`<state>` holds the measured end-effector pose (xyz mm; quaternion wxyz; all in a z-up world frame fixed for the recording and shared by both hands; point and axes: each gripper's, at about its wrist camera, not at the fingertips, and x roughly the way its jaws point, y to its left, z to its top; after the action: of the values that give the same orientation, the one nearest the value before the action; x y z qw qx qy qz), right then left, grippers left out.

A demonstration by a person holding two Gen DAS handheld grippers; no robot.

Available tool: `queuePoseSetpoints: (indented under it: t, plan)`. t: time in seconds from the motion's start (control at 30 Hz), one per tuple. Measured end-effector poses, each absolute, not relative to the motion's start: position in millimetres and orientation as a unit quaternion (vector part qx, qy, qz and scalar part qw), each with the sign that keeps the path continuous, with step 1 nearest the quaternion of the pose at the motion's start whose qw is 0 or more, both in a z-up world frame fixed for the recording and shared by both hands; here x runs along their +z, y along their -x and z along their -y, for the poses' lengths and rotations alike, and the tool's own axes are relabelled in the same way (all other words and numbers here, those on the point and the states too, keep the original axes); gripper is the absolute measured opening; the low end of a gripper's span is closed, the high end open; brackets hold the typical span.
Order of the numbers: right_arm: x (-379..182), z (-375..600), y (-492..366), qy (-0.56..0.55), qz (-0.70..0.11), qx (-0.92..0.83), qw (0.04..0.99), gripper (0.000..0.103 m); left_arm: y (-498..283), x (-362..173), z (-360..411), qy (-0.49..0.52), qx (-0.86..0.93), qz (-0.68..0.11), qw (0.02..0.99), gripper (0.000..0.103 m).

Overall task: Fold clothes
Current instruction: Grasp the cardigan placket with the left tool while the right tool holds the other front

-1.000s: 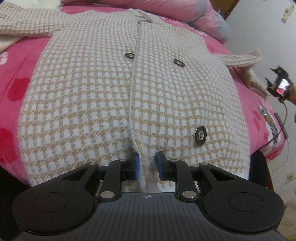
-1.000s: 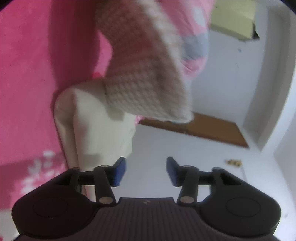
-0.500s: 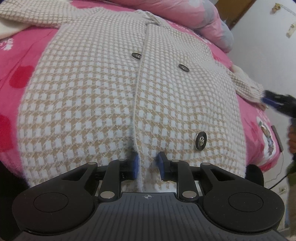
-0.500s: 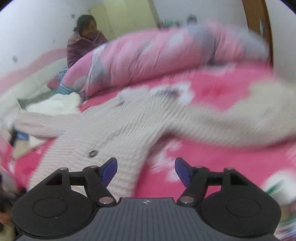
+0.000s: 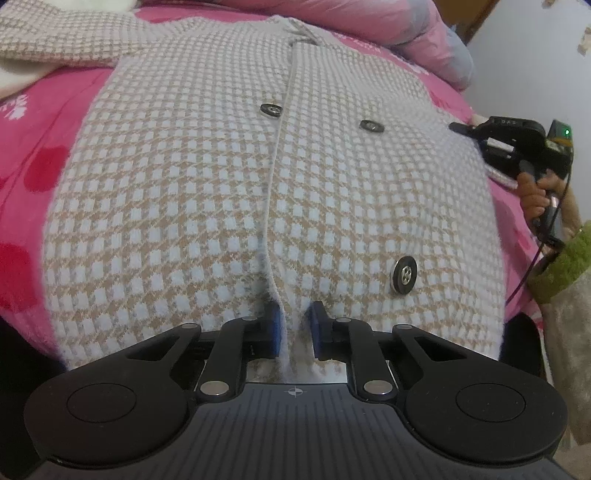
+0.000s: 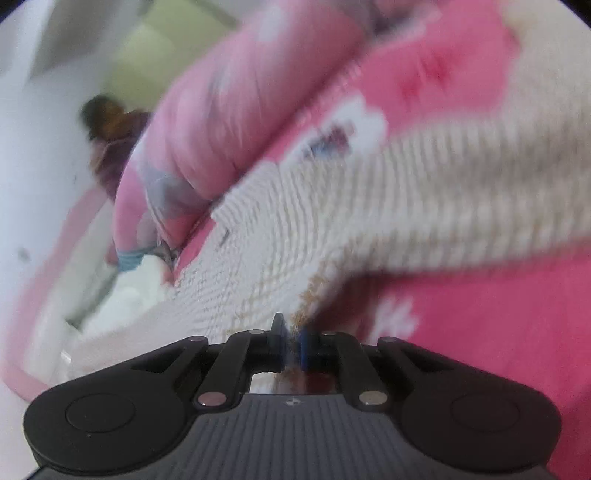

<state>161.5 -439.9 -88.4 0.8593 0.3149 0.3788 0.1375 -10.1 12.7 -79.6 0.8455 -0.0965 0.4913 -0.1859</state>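
1. The fold has hardly begun. The beige-and-white houndstooth knit cardigan with dark round buttons (image 5: 229, 192) lies spread front-up on the bed, closed down its middle, body flat, with no layer turned over.
2. The left gripper (image 5: 294, 328) has its jaws clenched on the cardigan's bottom hem, right at the front opening; they have just been closing further, with the knit bunched between the blue pads.
3. The right gripper (image 6: 293, 347) sits at the garment's right side, where the sleeve (image 6: 461, 184) meets the body. Its jaws have just snapped in from wide and now pinch the knit edge there. The right-wrist view is blurred, so the exact spot is hard to tell.
4. Left to do, as I judge it: bring in both sleeves, fold the sides, then double the body. The other sleeve (image 5: 62, 44) is stretched out at the far left.
5. The surface is a bed under a pink fleece blanket with red and white patches (image 5: 40, 140), soft and likely to drag on the knit. A rolled pink quilt (image 5: 417, 33) lies along the far side.
6. Pale walls; a person (image 6: 110, 140) sits in the background.
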Motion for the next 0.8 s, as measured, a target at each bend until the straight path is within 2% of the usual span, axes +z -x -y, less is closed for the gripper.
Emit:
queuePoseSetpoints:
  t: [0.07, 0.13, 0.2, 0.27, 0.43, 0.53, 0.8]
  plan:
    - [-99.8, 440.3, -167.0, -0.28, -0.405, 0.108, 0.863, 0.01, 8.4, -80.0, -12.5, 0.093, -0.19, -0.492, 0.845, 0.015]
    - [-109.2, 444.8, -161.8, -0.309, -0.407, 0.111, 0.853, 0.015, 8.0, -80.3, -14.0, 0.093, -0.193, -0.492, 0.844, 0.015]
    - [-106.7, 455.9, -146.2, -0.358, -0.399, 0.108, 0.837, 0.025, 8.8, -80.9, -17.0, 0.095, -0.197, -0.491, 0.843, 0.016]
    - [-102.7, 465.6, -128.2, -0.387, -0.39, 0.113, 0.828, 0.041, 9.1, -82.3, -20.6, 0.103, -0.201, -0.49, 0.842, 0.016]
    - [-99.2, 445.4, -74.6, -0.348, -0.426, 0.176, 0.816, 0.04, 9.8, -85.7, -28.2, 0.122, -0.213, -0.486, 0.839, 0.017]
    - [-101.0, 424.2, -36.8, -0.303, -0.421, 0.195, 0.832, 0.037, 9.9, -90.5, -37.1, 0.145, -0.219, -0.483, 0.836, 0.017]
    - [-97.1, 401.8, 48.6, -0.32, -0.444, 0.222, 0.807, 0.036, 10.4, -100.3, -42.3, 0.182, -0.228, -0.471, 0.832, 0.017]
